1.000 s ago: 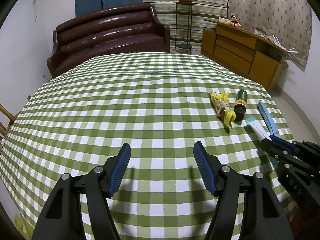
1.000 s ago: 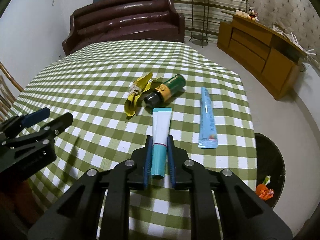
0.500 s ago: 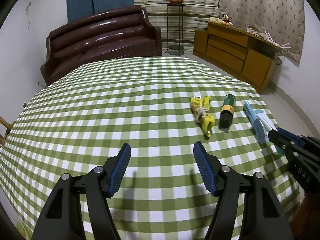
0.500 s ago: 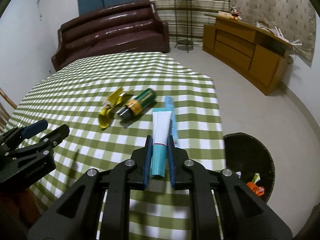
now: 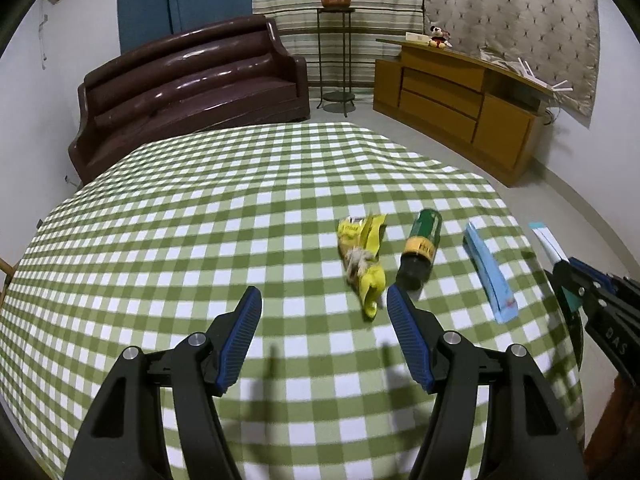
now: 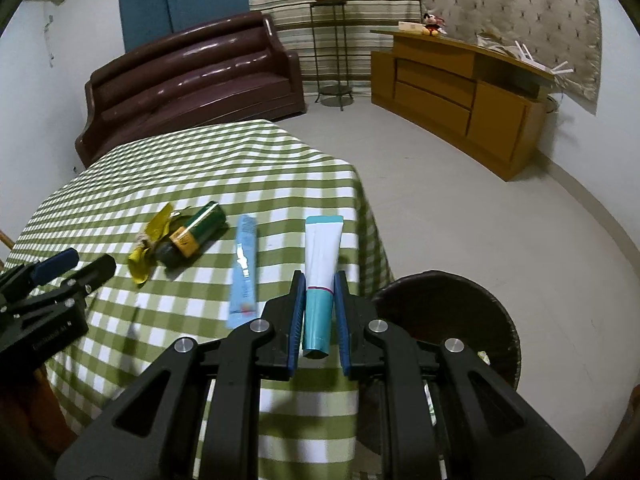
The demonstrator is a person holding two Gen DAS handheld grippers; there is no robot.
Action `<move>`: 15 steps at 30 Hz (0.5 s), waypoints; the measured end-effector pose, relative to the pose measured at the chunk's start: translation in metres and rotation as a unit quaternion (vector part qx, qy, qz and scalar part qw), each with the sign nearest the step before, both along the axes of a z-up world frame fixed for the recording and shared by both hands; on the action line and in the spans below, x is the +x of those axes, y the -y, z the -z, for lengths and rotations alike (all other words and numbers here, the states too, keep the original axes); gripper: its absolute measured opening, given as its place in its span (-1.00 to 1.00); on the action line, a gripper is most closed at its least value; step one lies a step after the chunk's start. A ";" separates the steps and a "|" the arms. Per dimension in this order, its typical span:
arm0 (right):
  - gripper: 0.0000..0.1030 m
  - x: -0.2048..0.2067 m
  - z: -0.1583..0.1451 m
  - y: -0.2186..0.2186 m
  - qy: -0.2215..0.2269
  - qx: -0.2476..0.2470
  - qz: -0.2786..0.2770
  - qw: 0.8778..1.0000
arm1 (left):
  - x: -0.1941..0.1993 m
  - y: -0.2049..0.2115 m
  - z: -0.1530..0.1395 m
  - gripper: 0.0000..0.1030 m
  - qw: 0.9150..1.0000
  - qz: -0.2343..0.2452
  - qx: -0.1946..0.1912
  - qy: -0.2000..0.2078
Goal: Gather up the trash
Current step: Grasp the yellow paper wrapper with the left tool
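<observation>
My right gripper is shut on a white and teal tube, held in the air by the table's right edge, beside a dark round trash bin on the floor. On the green checked table lie a yellow wrapper, a dark green bottle and a light blue packet. My left gripper is open and empty, low over the table just short of the wrapper. The held tube also shows in the left wrist view.
A brown sofa stands beyond the table. A wooden sideboard and a plant stand are at the back right. The bin holds some trash. Grey floor lies right of the table.
My right gripper has carried the tube off the table to the right, toward the bin. My left gripper has moved right, closer to the wrapper and bottle.
</observation>
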State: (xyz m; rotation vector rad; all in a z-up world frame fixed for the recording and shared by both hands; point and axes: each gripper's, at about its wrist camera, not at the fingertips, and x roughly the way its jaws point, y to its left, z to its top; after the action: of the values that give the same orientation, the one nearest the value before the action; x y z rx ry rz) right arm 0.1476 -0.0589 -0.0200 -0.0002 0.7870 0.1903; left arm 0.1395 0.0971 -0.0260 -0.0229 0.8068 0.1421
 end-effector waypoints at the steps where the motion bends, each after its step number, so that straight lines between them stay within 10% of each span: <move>1: -0.71 0.003 0.001 0.003 0.000 0.001 0.002 1.000 | 0.003 0.002 0.000 0.24 1.000 0.000 0.000 0.001; 15: -0.71 0.020 0.012 0.016 -0.010 0.006 0.009 1.000 | 0.048 -0.010 0.022 0.24 0.999 0.018 -0.016 -0.039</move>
State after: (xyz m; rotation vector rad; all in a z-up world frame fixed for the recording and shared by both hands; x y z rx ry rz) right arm 0.1675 -0.0747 -0.0319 0.0208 0.8064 0.1776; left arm 0.1872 0.1069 -0.0483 -0.0328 0.8862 0.0972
